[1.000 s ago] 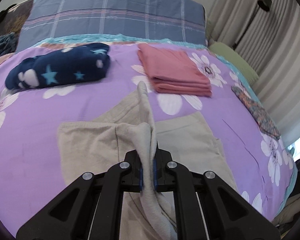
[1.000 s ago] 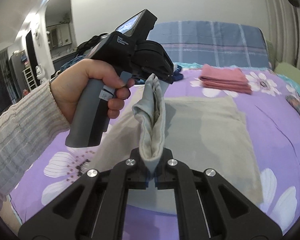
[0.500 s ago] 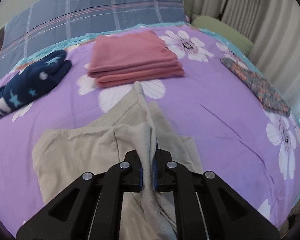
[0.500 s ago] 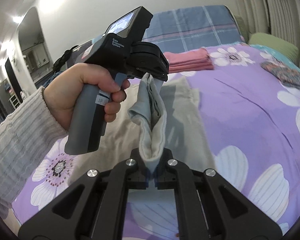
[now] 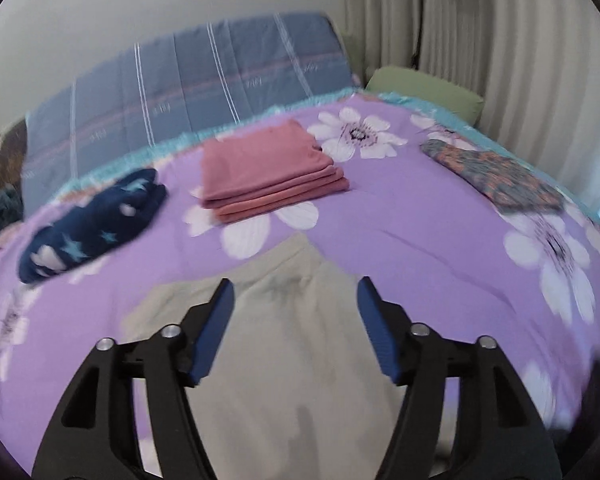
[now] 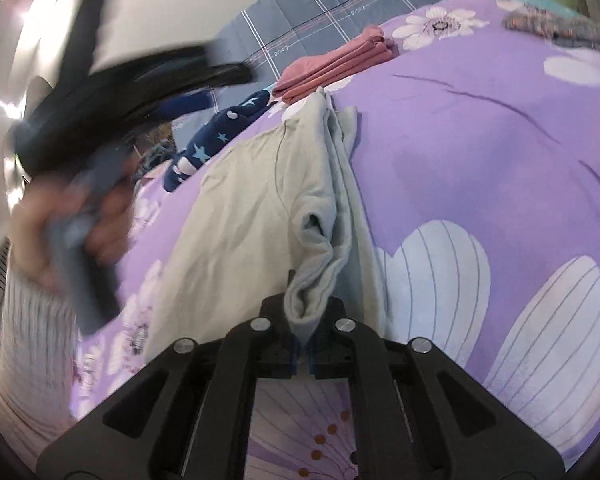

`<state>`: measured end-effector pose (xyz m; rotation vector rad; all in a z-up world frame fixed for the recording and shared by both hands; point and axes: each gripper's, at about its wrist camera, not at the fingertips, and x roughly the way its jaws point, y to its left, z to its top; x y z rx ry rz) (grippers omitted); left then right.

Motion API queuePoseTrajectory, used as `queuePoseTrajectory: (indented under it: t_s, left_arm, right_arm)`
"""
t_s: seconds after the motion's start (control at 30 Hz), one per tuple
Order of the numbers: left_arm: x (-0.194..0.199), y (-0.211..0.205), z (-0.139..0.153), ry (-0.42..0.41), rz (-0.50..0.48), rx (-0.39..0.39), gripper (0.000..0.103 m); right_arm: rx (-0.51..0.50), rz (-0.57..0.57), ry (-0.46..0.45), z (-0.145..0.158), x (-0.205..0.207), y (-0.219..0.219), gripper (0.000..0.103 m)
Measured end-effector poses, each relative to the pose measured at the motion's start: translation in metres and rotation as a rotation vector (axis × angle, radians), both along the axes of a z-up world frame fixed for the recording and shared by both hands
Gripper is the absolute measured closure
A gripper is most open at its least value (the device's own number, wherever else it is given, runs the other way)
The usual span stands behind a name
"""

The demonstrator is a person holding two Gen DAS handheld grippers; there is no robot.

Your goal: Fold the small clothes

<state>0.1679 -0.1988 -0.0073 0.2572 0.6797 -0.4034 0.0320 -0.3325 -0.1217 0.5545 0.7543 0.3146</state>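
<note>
Left gripper (image 5: 294, 304) jaws just opened wide, nothing between, above beige garment (image 5: 300, 360). Right gripper (image 6: 302, 344) clenched on garment fold. Pink stack (image 5: 268, 168) at 12 o'clock.

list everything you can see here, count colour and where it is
beige garment: 1, beige-grey, spread on the bedspread nearest the cameras, one edge pinched up
pink clothes: 1 folded stack, pink, beyond the beige garment
navy garment: 1, navy with pale stars, rolled, left of the pink stack
patterned cloth: 1, orange and blue, near the bed's right edge
bedspread: 1, purple with white flowers
blanket: 1, blue plaid, at the head of the bed
cushion: 1, green, by the curtains
curtains: pale, right side
left gripper: black, blue pads, jaws just opened, nothing between
right gripper: black, shut on the beige garment
</note>
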Motion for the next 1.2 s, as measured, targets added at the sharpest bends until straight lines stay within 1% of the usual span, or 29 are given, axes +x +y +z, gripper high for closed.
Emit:
queuePoseTrajectory:
  t_s: [0.07, 0.13, 0.17, 0.23, 0.33, 0.37, 0.43, 0.5, 0.63, 0.67, 0.7, 0.73, 0.87, 0.93, 1.03, 1.1, 1.13, 1.2]
  left_arm:
    - [-0.038, 0.025, 0.000, -0.026, -0.011, 0.010, 0.030]
    - [-0.076, 0.051, -0.009, -0.022, -0.010, 0.036, 0.029]
    - [-0.095, 0.063, -0.017, -0.009, -0.005, 0.055, 0.028]
    - [-0.122, 0.082, -0.031, 0.021, 0.010, 0.074, 0.028]
    - [-0.152, 0.105, -0.057, 0.106, 0.038, 0.059, 0.028]
    - [-0.156, 0.108, -0.064, 0.125, 0.039, 0.065, 0.028]
    - [-0.160, 0.108, -0.078, 0.127, 0.052, 0.108, 0.028]
    - [-0.154, 0.103, -0.087, 0.089, 0.097, 0.162, 0.028]
    - [-0.135, 0.104, -0.089, 0.044, 0.192, 0.175, 0.028]
    - [-0.134, 0.105, -0.090, 0.021, 0.218, 0.206, 0.028]
    - [-0.132, 0.107, -0.093, -0.012, 0.249, 0.271, 0.028]
    - [-0.132, 0.109, -0.095, -0.023, 0.253, 0.298, 0.026]
    - [-0.143, 0.119, -0.099, -0.019, 0.237, 0.291, 0.026]
    - [-0.146, 0.120, -0.097, -0.027, 0.240, 0.294, 0.026]
    - [-0.148, 0.120, -0.096, -0.021, 0.228, 0.294, 0.026]
    - [-0.151, 0.120, -0.093, -0.015, 0.212, 0.292, 0.027]
    - [-0.151, 0.119, -0.093, -0.013, 0.206, 0.290, 0.028]
    - [-0.154, 0.119, -0.091, -0.011, 0.191, 0.279, 0.034]
  right_arm:
    - [0.018, 0.005, -0.001, 0.000, 0.001, -0.002, 0.099]
    - [0.033, 0.007, 0.005, 0.001, 0.003, -0.003, 0.099]
    - [0.037, 0.007, 0.007, 0.002, 0.003, -0.004, 0.099]
    - [0.041, 0.008, 0.006, 0.004, 0.003, -0.003, 0.099]
    - [0.036, 0.007, 0.001, 0.008, 0.004, -0.003, 0.099]
    - [0.037, 0.007, 0.002, 0.009, 0.004, -0.003, 0.099]
    - [0.048, 0.006, 0.007, 0.012, 0.004, -0.002, 0.099]
    - [0.068, 0.006, 0.009, 0.015, 0.004, -0.004, 0.099]
    - [0.100, 0.003, 0.005, 0.024, 0.004, -0.009, 0.100]
    - [0.106, 0.002, 0.005, 0.027, 0.005, -0.011, 0.100]
    - [0.106, 0.001, 0.016, 0.027, 0.006, -0.013, 0.100]
    - [0.107, 0.004, 0.032, 0.025, 0.007, -0.015, 0.100]
    - [0.110, 0.027, 0.139, 0.002, 0.008, -0.020, 0.099]
    - [0.078, 0.005, 0.158, -0.003, 0.002, -0.025, 0.096]
    - [0.051, 0.002, 0.135, 0.002, -0.013, -0.038, 0.095]
    - [-0.015, -0.015, 0.098, 0.012, -0.021, -0.044, 0.093]
    - [-0.053, -0.022, 0.080, 0.016, -0.024, -0.046, 0.093]
    - [-0.091, -0.009, 0.055, 0.018, -0.025, -0.047, 0.093]
